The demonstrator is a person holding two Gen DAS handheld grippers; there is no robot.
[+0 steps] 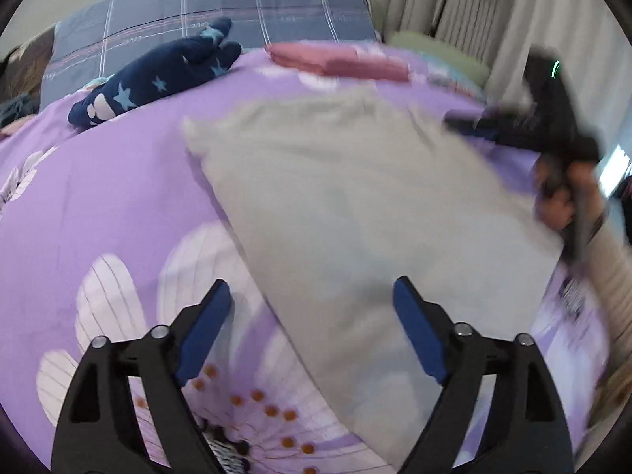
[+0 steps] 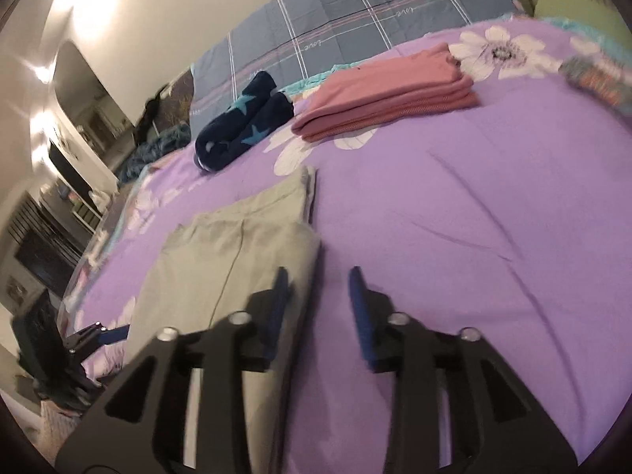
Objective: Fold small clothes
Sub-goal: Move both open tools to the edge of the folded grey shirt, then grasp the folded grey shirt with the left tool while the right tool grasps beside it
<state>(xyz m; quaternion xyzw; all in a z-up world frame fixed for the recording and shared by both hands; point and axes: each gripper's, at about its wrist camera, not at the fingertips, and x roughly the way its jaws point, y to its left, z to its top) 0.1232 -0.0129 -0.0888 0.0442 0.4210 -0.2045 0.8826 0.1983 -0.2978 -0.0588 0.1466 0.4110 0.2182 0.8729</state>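
Grey garment (image 1: 355, 213) lies flat on the purple bed (image 1: 98, 181), partly folded, one layer over another in the right wrist view. Left claw (image 1: 312, 331) hangs spread and empty at its 6 o'clock edge; right claw (image 2: 318, 308) is also spread, empty, at its 3 o'clock edge. To fold well, each claw should likely pinch a near corner and carry it toward 12 o'clock, edges aligned. Count: one grey garment, one folded pink stack (image 2: 387, 94), one navy star-print piece (image 2: 241, 126).
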